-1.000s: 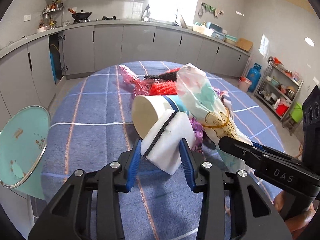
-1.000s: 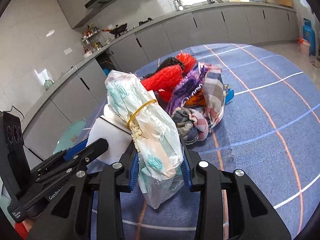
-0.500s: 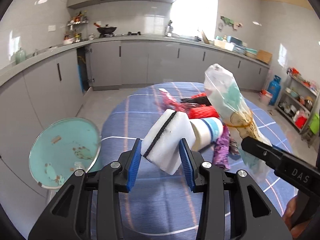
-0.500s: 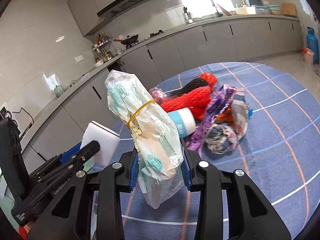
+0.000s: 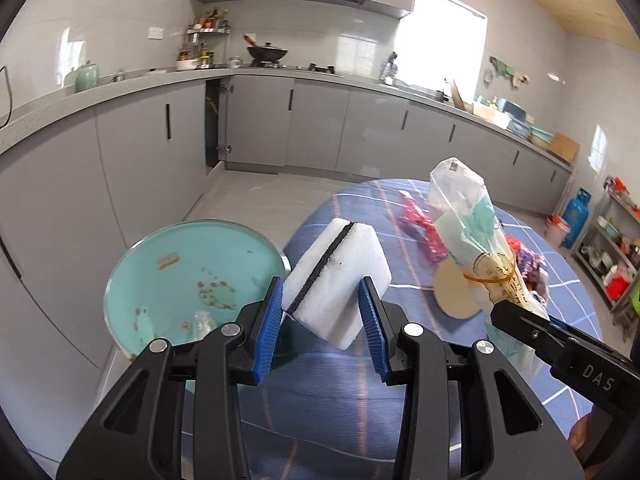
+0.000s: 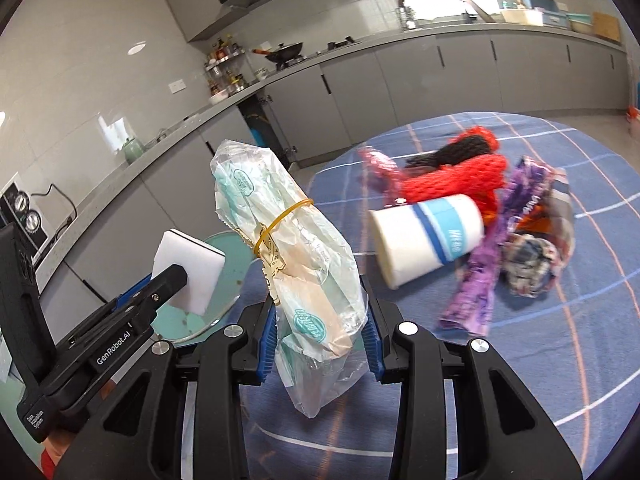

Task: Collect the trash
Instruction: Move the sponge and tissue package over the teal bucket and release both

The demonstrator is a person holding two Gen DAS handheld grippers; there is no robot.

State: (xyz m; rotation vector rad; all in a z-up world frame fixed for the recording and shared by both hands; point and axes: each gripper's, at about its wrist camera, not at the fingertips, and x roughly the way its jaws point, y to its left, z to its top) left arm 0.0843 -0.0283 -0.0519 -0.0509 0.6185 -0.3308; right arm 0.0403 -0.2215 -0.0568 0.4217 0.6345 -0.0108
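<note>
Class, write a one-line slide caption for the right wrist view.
Right gripper holds a banded plastic bag above the blue tablecloth; left gripper holds a white sponge.

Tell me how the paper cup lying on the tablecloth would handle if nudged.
The paper cup lies on its side, so it would probably roll in a curve. It looks empty, hence likely light and easily crushed. The red mesh touching it may stop it.
</note>
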